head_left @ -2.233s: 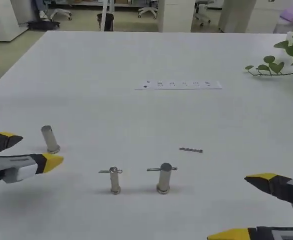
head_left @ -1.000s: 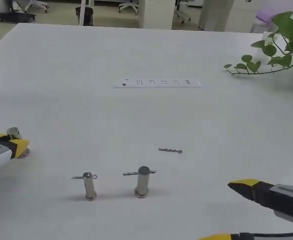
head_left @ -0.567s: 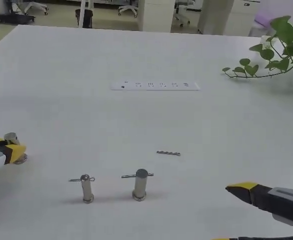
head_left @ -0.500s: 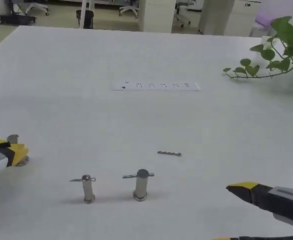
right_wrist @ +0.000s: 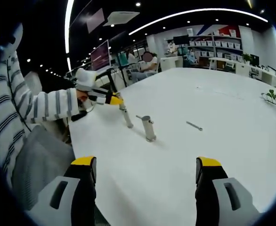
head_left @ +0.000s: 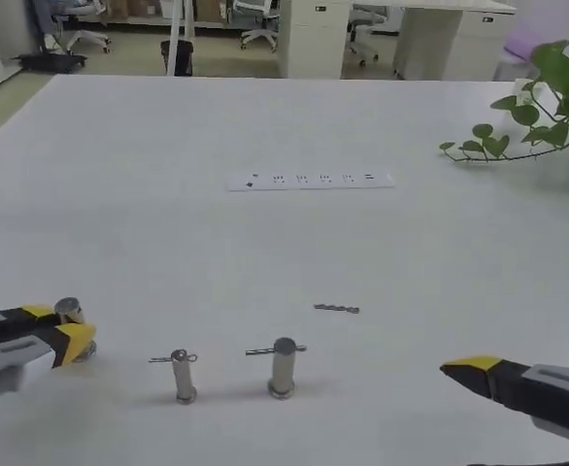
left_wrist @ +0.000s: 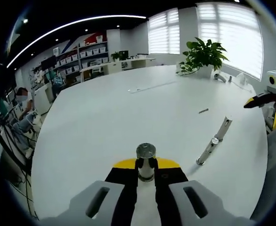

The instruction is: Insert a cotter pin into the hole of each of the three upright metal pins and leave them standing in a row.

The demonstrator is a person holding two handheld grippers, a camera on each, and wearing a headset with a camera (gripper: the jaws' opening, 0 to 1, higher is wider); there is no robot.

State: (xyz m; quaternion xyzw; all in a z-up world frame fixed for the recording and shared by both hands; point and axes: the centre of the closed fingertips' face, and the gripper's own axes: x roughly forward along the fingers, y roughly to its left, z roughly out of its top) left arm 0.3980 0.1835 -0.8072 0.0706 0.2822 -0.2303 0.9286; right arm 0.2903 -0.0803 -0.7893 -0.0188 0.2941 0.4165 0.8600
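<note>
Fingers [left_wrist: 125,182] of the left gripper [left_wrist: 146,168]: black, yellow-tipped, clamped on the shaft of a short plain silver metal pin with a flat round head [left_wrist: 146,155]. The pin is upright between them; whether its foot touches the white desk [head_left: 265,126] cannot be told. Landmark: the long white power strip [head_left: 311,181], flat at mid-desk. The held pin sits well nearer the person than the strip and far off its left end. Two more silver pins stand upright on the strip's near side, well apart from it. The thinner pin [head_left: 184,374] is below the strip's left end, with a first wire cotter pin [head_left: 165,359] through its top. The thicker pin [head_left: 283,366] is below the strip's middle, with a second wire cotter pin [head_left: 262,350] through its top. A loose cotter pin [head_left: 337,309] lies flat between the strip and the thicker pin, slightly right of that pin. Right gripper [right_wrist: 146,165]: fingers apart, nothing between them, hovering on the strip's near side, off to its right. Green leafy plant [head_left: 542,97] off the strip's right end.
</note>
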